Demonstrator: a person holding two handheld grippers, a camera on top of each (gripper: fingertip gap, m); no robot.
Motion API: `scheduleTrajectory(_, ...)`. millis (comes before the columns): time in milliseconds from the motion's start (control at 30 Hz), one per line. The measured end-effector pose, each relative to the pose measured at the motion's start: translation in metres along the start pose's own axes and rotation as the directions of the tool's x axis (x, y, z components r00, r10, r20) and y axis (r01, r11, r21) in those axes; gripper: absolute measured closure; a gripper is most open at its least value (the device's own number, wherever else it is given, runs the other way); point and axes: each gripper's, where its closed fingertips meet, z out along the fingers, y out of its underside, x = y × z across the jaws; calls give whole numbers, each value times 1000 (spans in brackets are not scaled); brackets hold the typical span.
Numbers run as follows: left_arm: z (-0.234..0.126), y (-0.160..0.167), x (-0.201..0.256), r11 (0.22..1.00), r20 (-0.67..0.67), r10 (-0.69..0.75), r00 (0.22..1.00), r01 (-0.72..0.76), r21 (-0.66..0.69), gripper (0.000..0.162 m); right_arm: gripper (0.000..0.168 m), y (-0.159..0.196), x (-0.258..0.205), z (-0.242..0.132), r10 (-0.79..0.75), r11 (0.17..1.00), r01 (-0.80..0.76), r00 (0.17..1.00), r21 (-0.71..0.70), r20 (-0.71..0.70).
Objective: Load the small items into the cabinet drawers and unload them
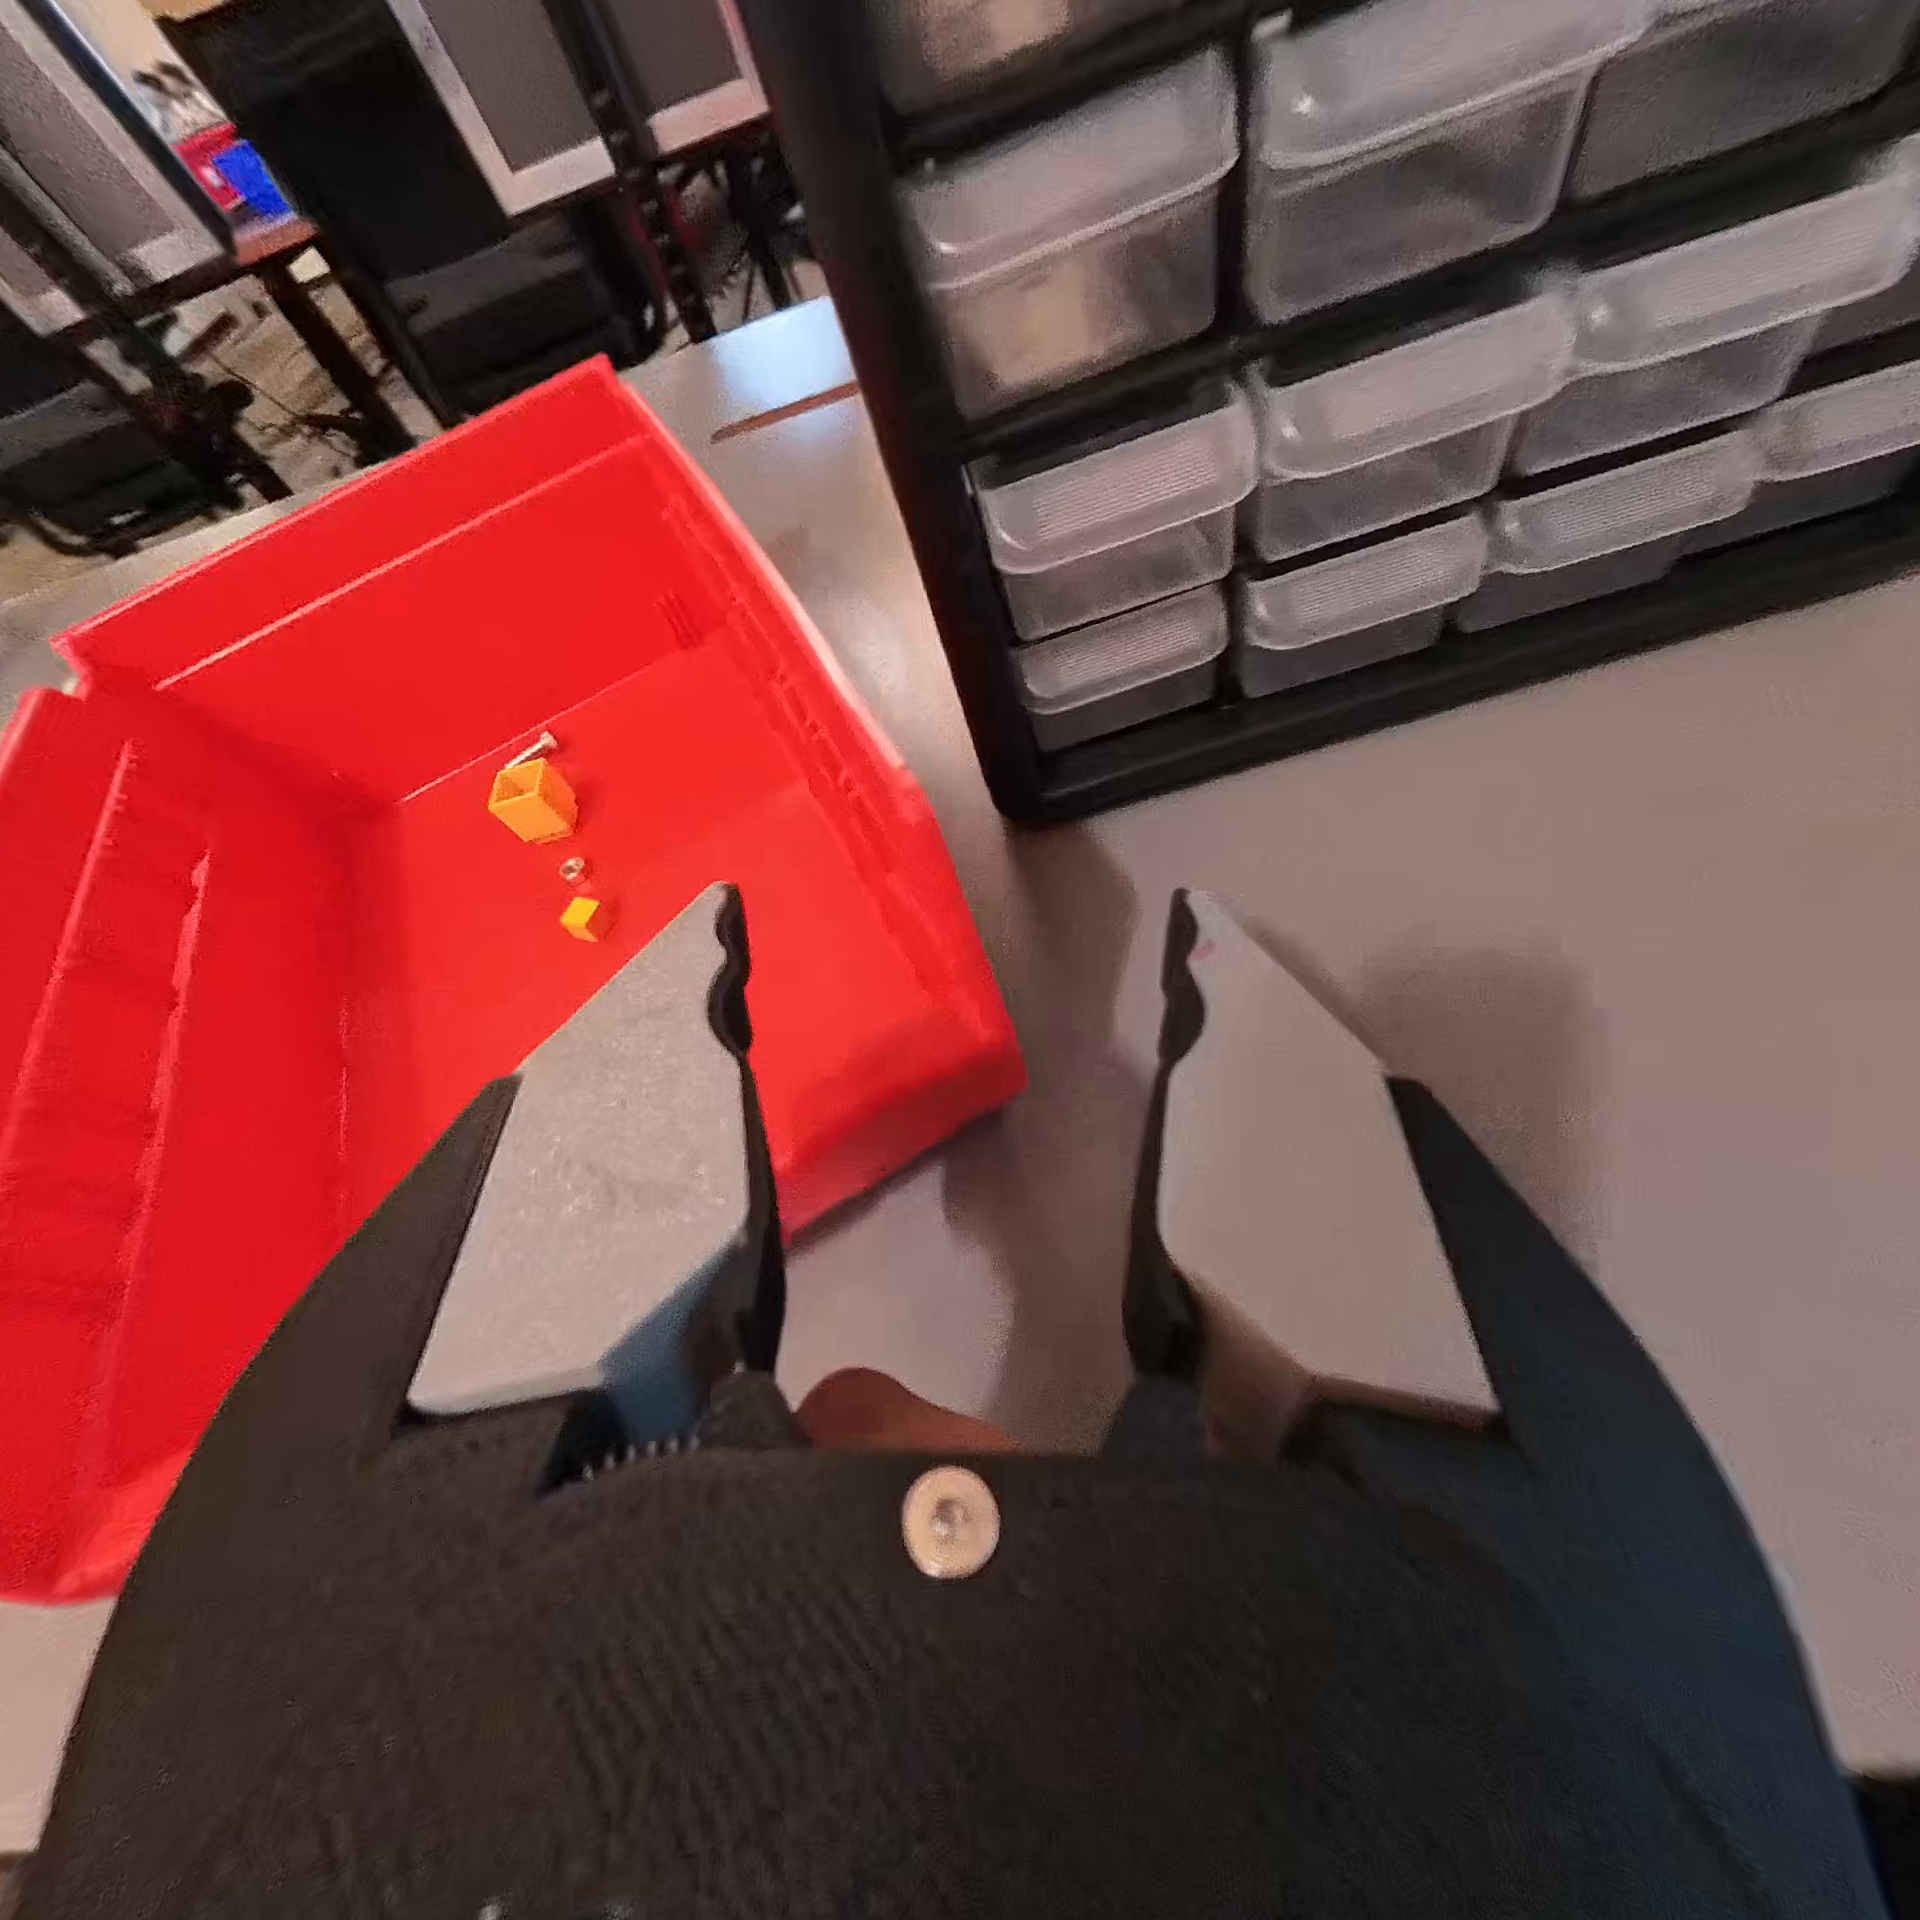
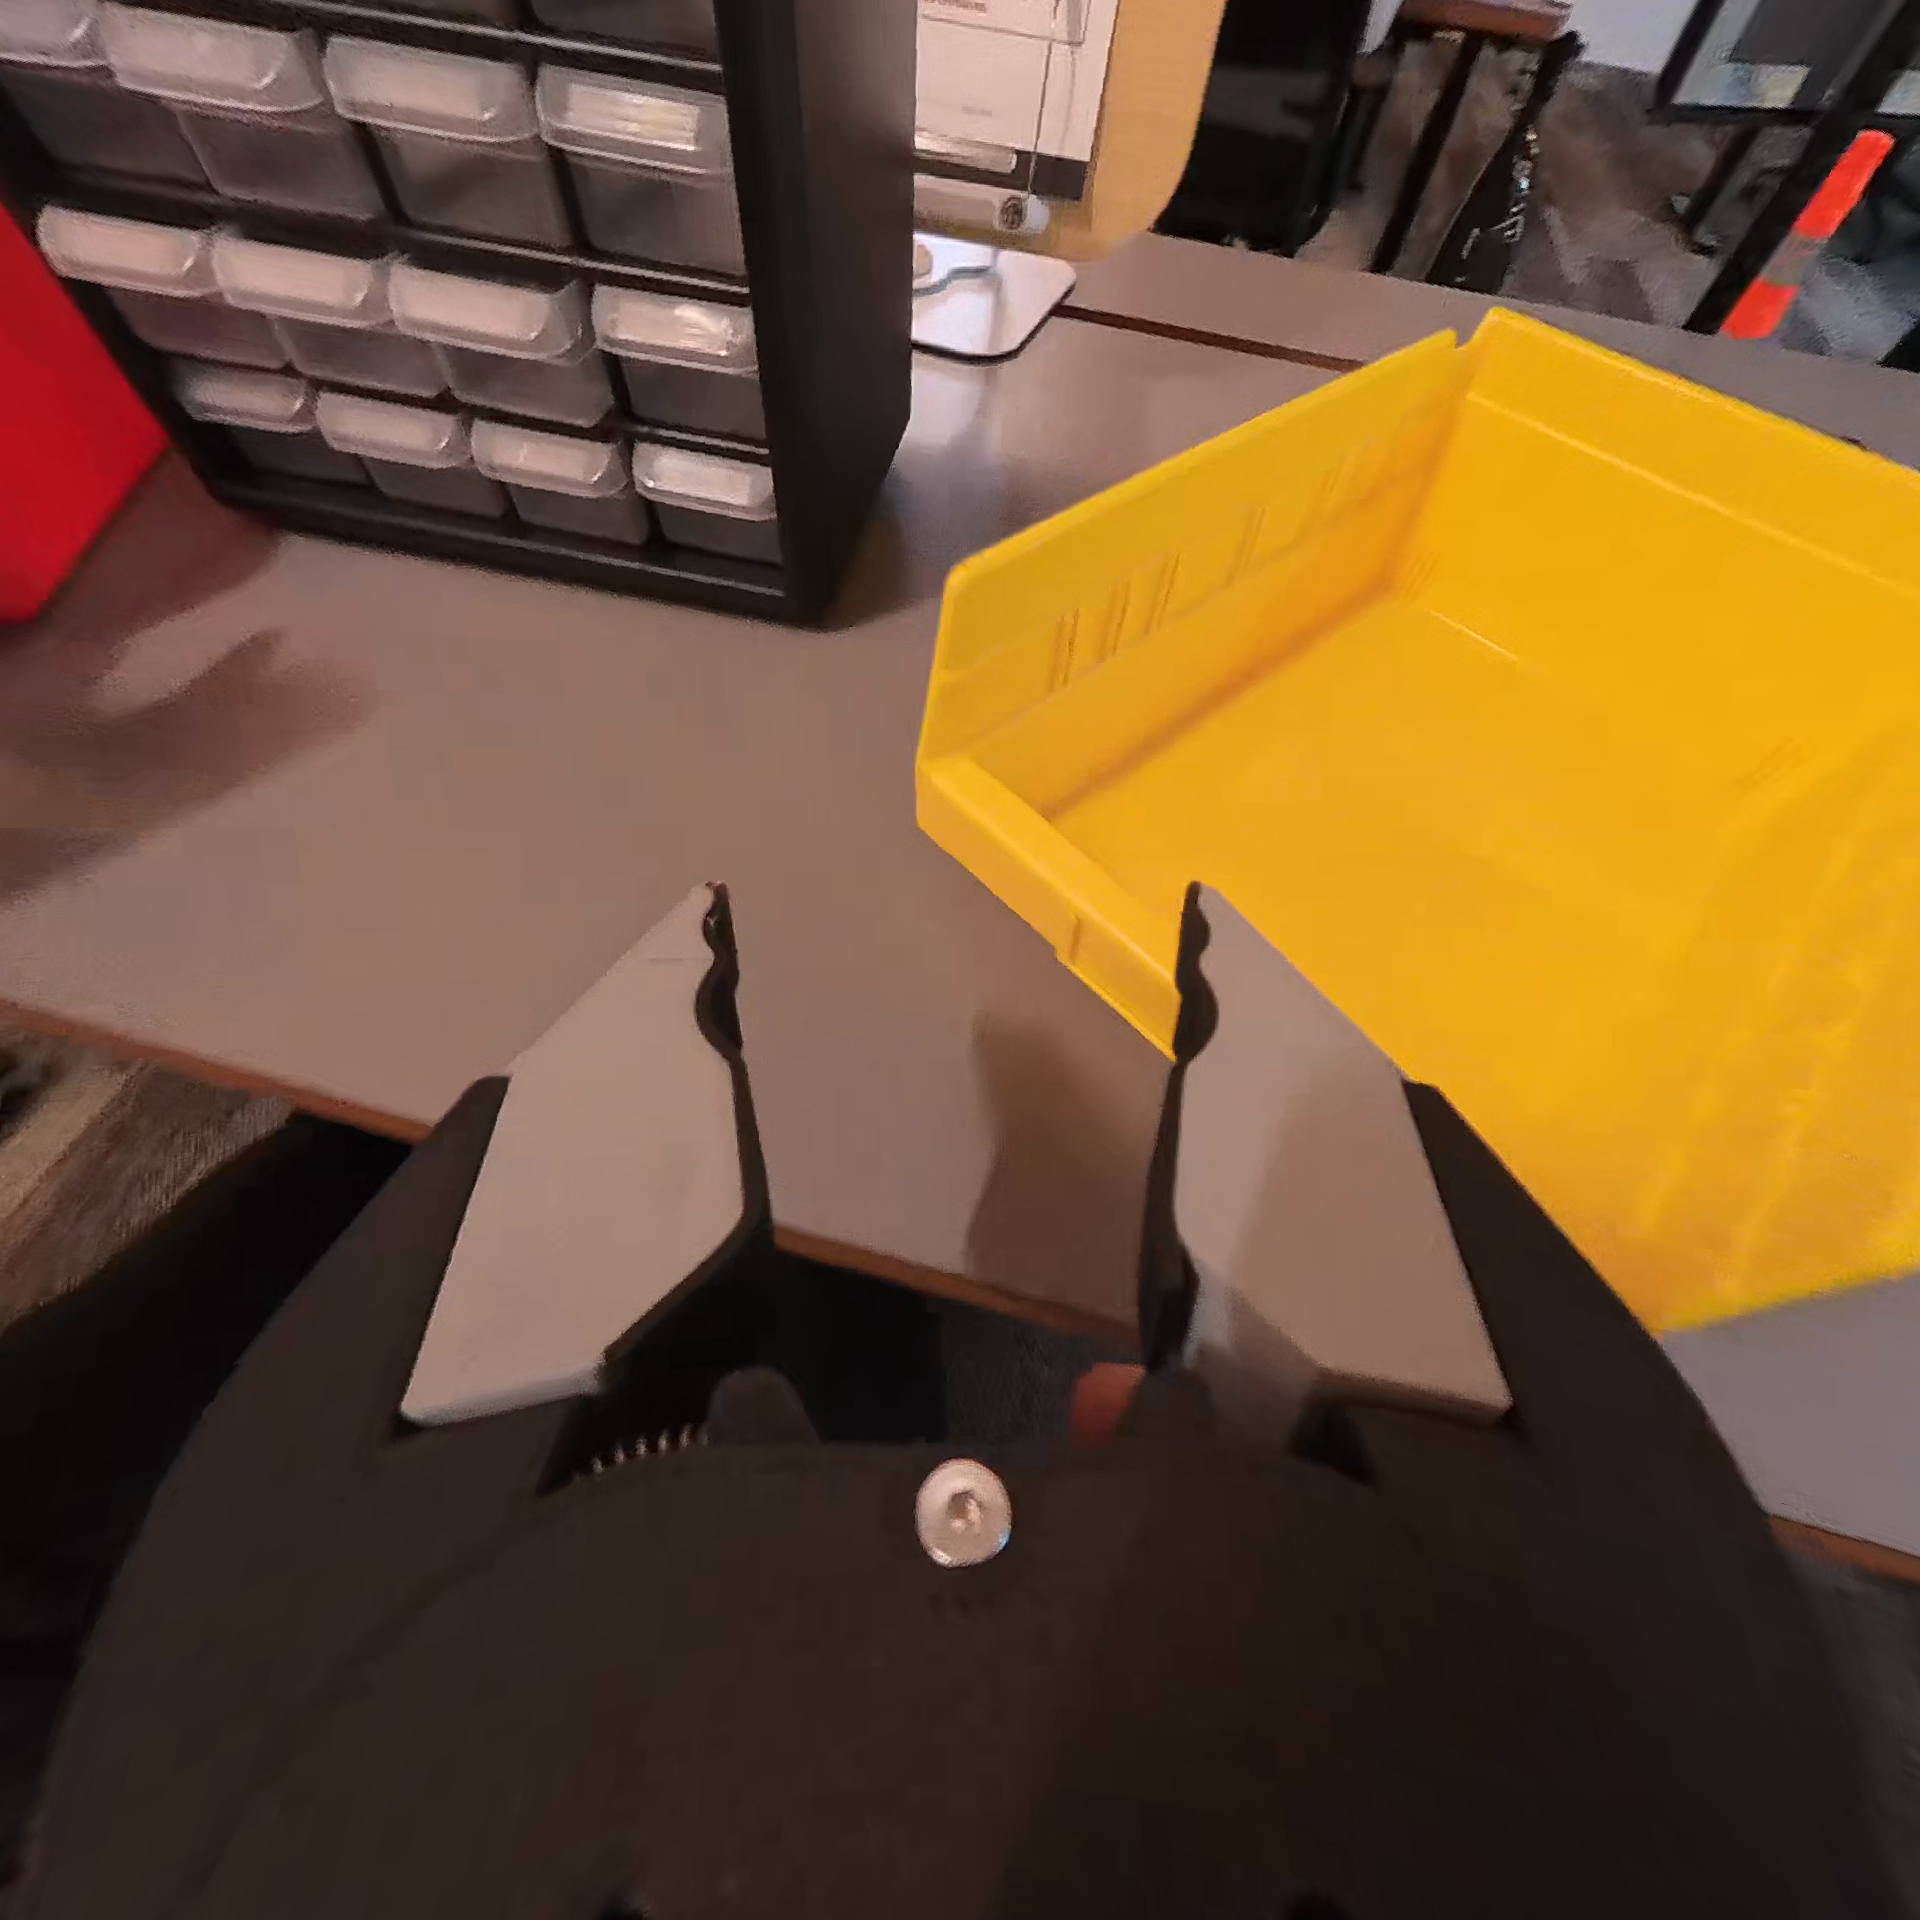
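Both claws gape wide and hold nothing above a smooth grey tabletop (image 2: pixel 520 748): the left claw (image 1: pixel 956 904) beside a red plastic bin (image 1: pixel 260 1039) holding a hollow orange box (image 1: pixel 532 800), a small orange cube (image 1: pixel 585 918), a nut and a screw; the right claw (image 2: pixel 951 904) at a yellow plastic bin (image 2: pixel 1039 665). Beyond stands the black cabinet of clear plastic drawers (image 2: pixel 831 312), drawers pushed in, with dark desks and carpet behind
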Motion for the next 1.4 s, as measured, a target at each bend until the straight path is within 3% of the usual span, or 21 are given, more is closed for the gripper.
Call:
scheduleTrajectory(33, 7, 0, -1, 1000, 19, 21, 1000, -21, -8, 95, 83, -1, -6, 11, 20, 1000, -20, 1000, 0, 2)
scheduleTrajectory(133, 17, 4, -7, 998, 43, 61, 997, -61, -16, 143, 77, -4, -15, 46, 53, 998, -53, 999, -24, -12)
scheduleTrajectory(167, 17, 4, -6, 998, 17, 59, 998, -59, -3, 146, 77, -5, -11, 57, 36, 999, -38, 998, -38, -54)
scheduleTrajectory(300, 13, 11, -14, 992, 6, 125, 992, -125, 10, 149, 82, 7, 9, 93, -25, 990, 3, 987, -139, -157)
scheduleTrajectory(367, 7, 14, -20, 991, -34, 137, 990, -137, 13, 150, 114, 8, 12, 98, -60, 990, 40, 988, -137, -144)
scheduleTrajectory(433, 1, 19, -32, 996, -65, 94, 993, -93, 13, 154, 149, 8, 1, 100, -87, 990, 82, 996, -119, -35)
scheduleTrajectory(600, -6, 34, -67, 998, -33, -56, 998, 57, 22, 159, 150, 13, -5, 88, -124, 979, 155, 968, -132, 218)
scheduleTrajectory(700, -9, 36, -70, 996, 35, -73, 997, 72, 45, 158, 150, 18, -7, 78, -135, 973, 196, 914, -123, 382)
scheduleTrajectory(933, -8, 21, -28, 999, 100, -1, 995, -4, 51, 158, 149, 23, -8, 68, -262, 926, 368, 790, -87, 554)
scheduleTrajectory(1333, 4, 24, -50, 995, -54, -53, 997, 57, 83, 160, 147, 13, 7, 92, -237, 956, 281, 907, -80, 347)
scheduleTrajectory(1400, 0, 27, -54, 993, -63, -77, 995, 82, 80, 161, 141, 13, 8, 87, -245, 953, 286, 920, -96, 307)
